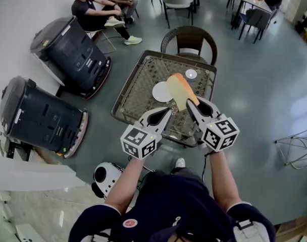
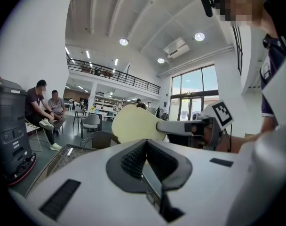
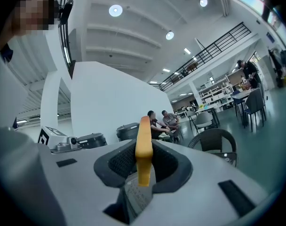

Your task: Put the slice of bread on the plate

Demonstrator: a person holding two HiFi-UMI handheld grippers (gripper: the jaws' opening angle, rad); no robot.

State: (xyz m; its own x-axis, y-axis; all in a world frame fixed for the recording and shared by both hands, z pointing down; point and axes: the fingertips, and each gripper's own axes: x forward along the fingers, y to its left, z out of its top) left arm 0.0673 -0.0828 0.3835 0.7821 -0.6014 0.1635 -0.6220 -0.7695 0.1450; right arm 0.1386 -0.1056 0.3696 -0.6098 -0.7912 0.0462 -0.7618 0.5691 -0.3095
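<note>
In the head view a slice of bread, pale with an orange crust, hangs above the wicker table, held on edge by my right gripper, which is shut on it. A white plate lies on the table just left of the slice. The right gripper view shows the bread edge-on between the pads of my right gripper. My left gripper hovers beside the plate, jaws together and empty. In the left gripper view, the left gripper points at the bread.
A small white disc lies at the table's far side. A wicker chair stands behind the table. Two black machines stand on the floor to the left. Two people sit on chairs at the back left.
</note>
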